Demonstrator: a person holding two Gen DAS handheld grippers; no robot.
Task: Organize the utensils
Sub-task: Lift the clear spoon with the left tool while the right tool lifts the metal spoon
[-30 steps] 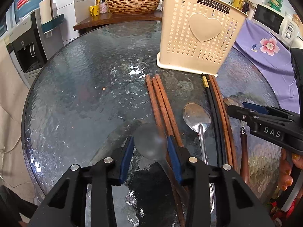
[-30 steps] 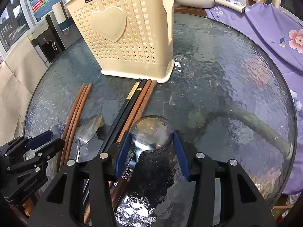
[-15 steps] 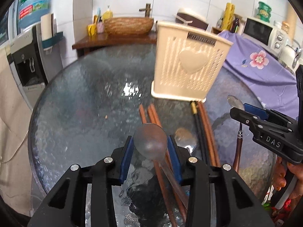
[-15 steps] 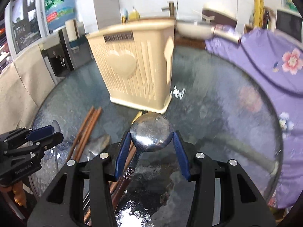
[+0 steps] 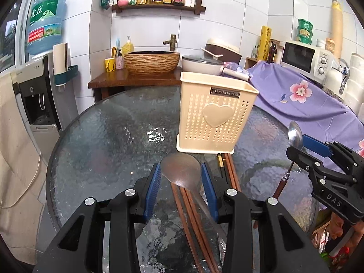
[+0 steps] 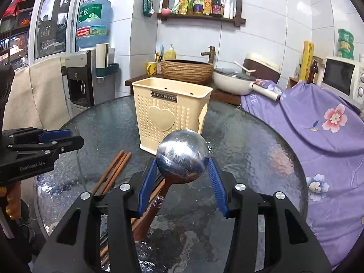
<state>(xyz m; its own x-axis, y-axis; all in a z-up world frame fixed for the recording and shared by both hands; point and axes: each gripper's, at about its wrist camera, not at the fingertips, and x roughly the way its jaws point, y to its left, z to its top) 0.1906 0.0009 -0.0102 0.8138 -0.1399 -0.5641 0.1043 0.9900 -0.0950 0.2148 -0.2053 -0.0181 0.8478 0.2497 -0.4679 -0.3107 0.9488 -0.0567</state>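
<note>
My left gripper point(image 5: 180, 173) is shut on a steel spoon point(image 5: 180, 169), gripping its bowl, held above the round glass table point(image 5: 102, 141). My right gripper point(image 6: 182, 166) is shut on a wooden-handled steel spoon point(image 6: 182, 155), its handle hanging down; it also shows in the left wrist view point(image 5: 294, 134). The cream perforated utensil holder point(image 5: 215, 118) stands upright ahead of both, also in the right wrist view point(image 6: 169, 113). Brown chopsticks point(image 5: 193, 216) and a black pair point(image 5: 220, 162) lie on the table below.
A purple flowered cloth point(image 5: 302, 104) covers furniture to the right. A wooden counter with a woven basin point(image 5: 151, 62) and a pan point(image 5: 202, 64) stands behind the table. A water dispenser point(image 5: 41, 95) is at the left. The left gripper shows in the right wrist view point(image 6: 34, 145).
Both grippers have risen from the table with their spoons and tilted up, so the holder's open top and the room behind now show. Both stay shut.
</note>
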